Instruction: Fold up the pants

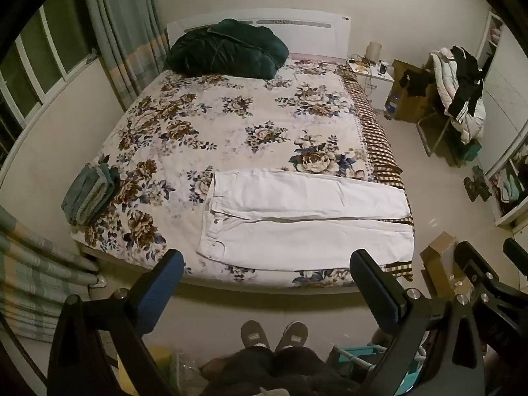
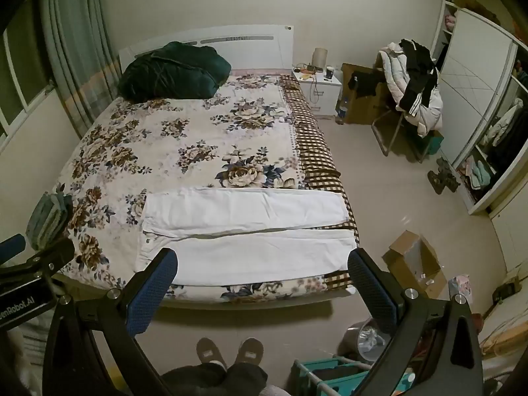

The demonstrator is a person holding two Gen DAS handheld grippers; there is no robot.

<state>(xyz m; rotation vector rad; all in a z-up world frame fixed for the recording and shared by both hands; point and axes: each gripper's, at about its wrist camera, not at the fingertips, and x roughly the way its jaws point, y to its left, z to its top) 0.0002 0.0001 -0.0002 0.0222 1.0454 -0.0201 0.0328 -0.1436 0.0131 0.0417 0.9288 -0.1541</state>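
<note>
Left wrist view, bed [image 1: 231, 125]: fills the middle of the frame, covered by a floral sheet, with a brown checked border along its right edge.
Right wrist view, wardrobe [image 2: 475, 105]: white, at the right edge of the frame, shelves of clothes showing beside its door.
Dark green bedding [image 1: 224, 48]: bundled at the head of the bed, upper centre of the frame, against the white headboard [image 1: 313, 29].
White pants [image 1: 303, 221]: spread flat across the near end of the bed, lower centre of the frame; waistband to the left, both legs running side by side to the right, hems near the bed's right edge.
Chair [image 2: 412, 99]: upper right of the frame, heaped with a white jacket and black garments.
Folded teal clothes [image 1: 90, 194]: stacked at the bed's left edge, well apart from the pants.
Cardboard box [image 2: 412, 260]: open on the floor, lower right, near the bed's corner.
Nightstand [image 2: 316, 85]: white, just beside the head of the bed.
Left gripper [image 1: 267, 274]: fingers spread wide, grasping nothing, held above the floor in front of the bed.
Right gripper [image 2: 262, 272]: fingers likewise spread apart and empty, framing the near pant leg without touching it.
Slippers [image 2: 229, 349]: bottom centre, on the floor.
</note>
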